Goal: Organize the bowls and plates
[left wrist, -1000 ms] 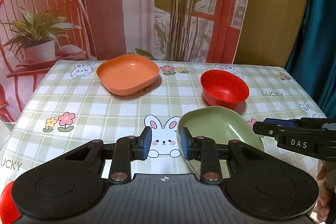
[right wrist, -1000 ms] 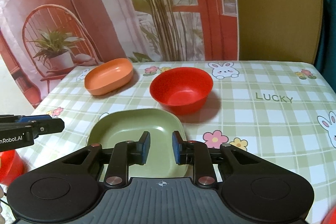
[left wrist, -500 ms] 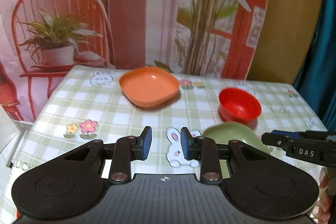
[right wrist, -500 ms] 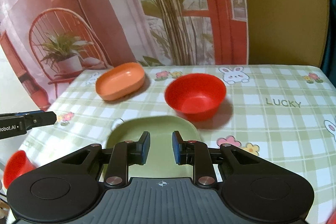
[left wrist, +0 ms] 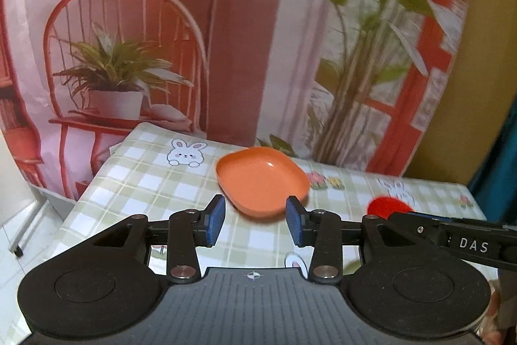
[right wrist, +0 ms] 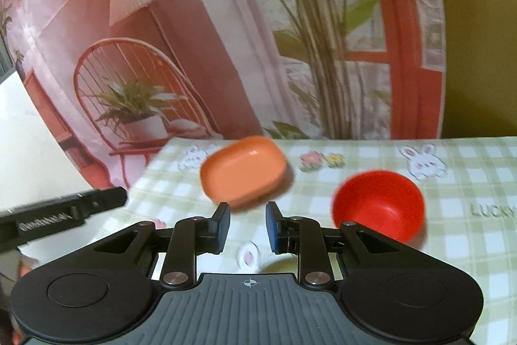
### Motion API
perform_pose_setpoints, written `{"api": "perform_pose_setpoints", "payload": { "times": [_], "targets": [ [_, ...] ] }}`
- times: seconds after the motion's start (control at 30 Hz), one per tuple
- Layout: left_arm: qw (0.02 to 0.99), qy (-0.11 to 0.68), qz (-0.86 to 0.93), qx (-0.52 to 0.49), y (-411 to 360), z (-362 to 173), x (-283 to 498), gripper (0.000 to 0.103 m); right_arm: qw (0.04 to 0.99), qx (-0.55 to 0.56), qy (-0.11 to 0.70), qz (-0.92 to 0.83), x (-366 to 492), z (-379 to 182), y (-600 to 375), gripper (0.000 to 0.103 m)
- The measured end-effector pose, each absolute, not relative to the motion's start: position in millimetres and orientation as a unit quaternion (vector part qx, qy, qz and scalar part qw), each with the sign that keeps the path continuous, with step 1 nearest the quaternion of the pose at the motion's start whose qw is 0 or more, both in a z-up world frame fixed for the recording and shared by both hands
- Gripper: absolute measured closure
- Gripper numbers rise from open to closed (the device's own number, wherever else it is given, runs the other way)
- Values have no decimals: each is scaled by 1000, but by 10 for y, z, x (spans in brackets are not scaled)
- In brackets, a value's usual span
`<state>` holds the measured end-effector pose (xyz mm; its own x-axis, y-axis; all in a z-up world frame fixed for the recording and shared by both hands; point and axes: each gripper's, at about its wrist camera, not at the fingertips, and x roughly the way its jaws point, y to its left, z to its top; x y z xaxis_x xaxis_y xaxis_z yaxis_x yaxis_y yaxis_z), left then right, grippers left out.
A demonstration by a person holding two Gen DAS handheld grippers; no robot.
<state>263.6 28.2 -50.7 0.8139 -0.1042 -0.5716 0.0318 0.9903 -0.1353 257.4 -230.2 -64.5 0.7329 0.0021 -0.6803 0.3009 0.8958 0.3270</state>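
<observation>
An orange plate (left wrist: 261,180) sits at the back of the checked table; it also shows in the right wrist view (right wrist: 244,172). A red bowl (right wrist: 378,204) stands to its right, and only its rim (left wrist: 389,206) shows in the left wrist view. A sliver of the green plate (right wrist: 279,265) shows behind the right gripper's body. My left gripper (left wrist: 255,223) is open and empty, held above the table short of the orange plate. My right gripper (right wrist: 248,227) is open and empty, also short of that plate.
The checked tablecloth (left wrist: 145,177) has its left edge close to the orange plate. A printed backdrop (left wrist: 226,37) hangs just behind the table. The right gripper's arm (left wrist: 452,240) crosses the left wrist view; the left gripper's arm (right wrist: 61,215) shows at the left of the right wrist view.
Both grippers have pulled back and tilted up, so the table sits lower in view and the green plate has slipped almost out of sight. Both stay open.
</observation>
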Motion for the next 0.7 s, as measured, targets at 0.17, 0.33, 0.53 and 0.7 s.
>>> {"api": "perform_pose_setpoints", "payload": {
  "times": [0.17, 0.33, 0.53, 0.7],
  "targets": [
    [947, 304, -2, -101, 425, -540, 2934, 59, 911, 221, 341, -78, 2980, -572, -2335, 78],
    [938, 320, 25, -130, 495, -730, 3282, 59, 901, 241, 349, -92, 3488, -754, -2478, 75],
    [930, 337, 51, -134, 526, -1048, 3625, 59, 886, 258, 365, -126, 3944, -1188, -2671, 74],
    [920, 353, 46, -163, 604, -1282, 3851, 59, 867, 274, 388, -150, 4212, -1552, -2841, 73]
  ]
}}
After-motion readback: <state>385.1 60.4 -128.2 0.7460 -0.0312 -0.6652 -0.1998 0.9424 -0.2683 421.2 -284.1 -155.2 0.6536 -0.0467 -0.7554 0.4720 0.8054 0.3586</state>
